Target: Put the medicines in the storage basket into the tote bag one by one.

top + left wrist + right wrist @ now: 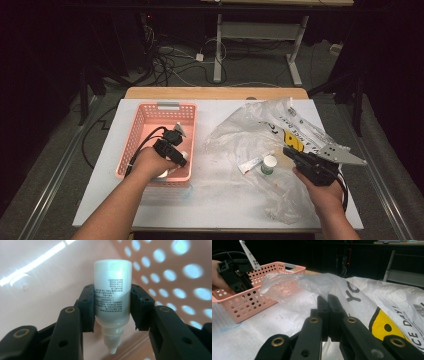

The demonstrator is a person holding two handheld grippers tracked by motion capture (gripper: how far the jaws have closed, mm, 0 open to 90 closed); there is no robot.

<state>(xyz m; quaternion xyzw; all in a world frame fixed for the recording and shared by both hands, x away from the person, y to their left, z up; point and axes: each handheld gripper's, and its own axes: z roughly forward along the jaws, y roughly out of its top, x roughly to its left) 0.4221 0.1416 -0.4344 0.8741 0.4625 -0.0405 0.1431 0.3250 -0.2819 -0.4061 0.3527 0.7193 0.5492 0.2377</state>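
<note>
While clamped in left gripper (112, 307), white dropper bottle (112, 300), printed label, nozzle down

You have one pink basket (145, 131) near the table's left edge, holding one white dropper bottle (112, 293). One clear plastic bag (260, 127) lies toward the right edge, with one green-capped bottle (268, 164) and one small tube (250, 164) beside it.

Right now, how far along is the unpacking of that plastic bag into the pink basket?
Partly done, it seems. In hand: the left gripper is shut on a small white dropper bottle inside the pink basket, not yet released. The right gripper pinches the plastic bag. Left: a green-and-white bottle and a small tube still lie by the bag on the table.
</note>
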